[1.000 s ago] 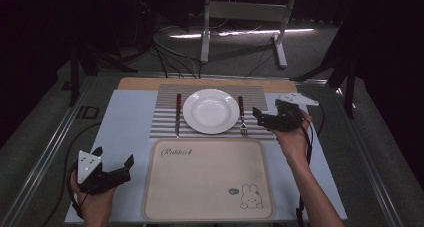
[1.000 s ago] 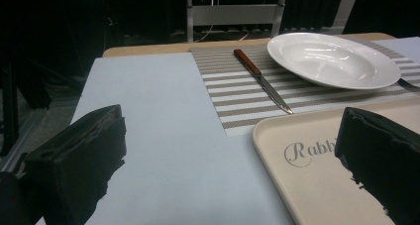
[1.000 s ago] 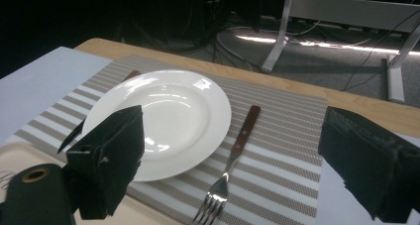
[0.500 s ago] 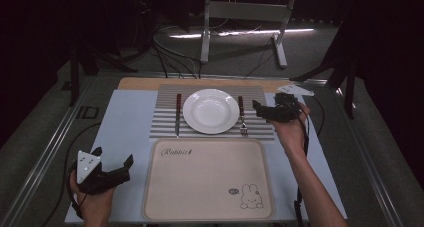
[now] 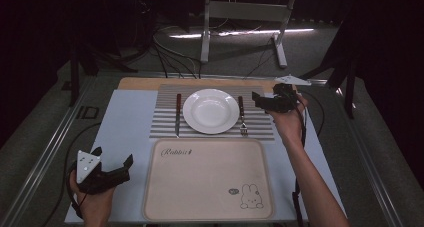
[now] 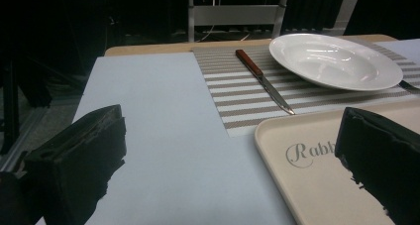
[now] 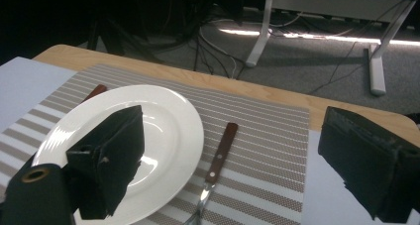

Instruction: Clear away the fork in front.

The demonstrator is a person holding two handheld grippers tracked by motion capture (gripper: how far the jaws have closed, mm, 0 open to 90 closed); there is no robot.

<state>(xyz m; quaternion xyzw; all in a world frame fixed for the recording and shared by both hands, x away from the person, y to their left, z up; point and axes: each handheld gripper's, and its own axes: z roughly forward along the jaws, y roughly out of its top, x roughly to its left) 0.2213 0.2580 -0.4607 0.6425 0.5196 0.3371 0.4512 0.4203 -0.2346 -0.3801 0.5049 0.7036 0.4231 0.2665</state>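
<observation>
High view: the right gripper (image 5: 264,101), fingers apart, hovers just right of the fork (image 5: 242,118) beside the empty white plate (image 5: 210,110); the left gripper (image 5: 111,164), also open, waits near the bare tray (image 5: 207,179)

Left gripper view: knife (image 6: 264,81) lies left of the plate

Right gripper view: a clean grasp likely means straddling the fork's wooden handle (image 7: 222,152) squarely before closing

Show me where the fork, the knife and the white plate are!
fork (image 7: 218,155): right gripper view, on its brown handle.
knife (image 6: 266,86): left gripper view, on its metal blade.
white plate (image 5: 210,110): high view, in the middle of its bowl.
</observation>
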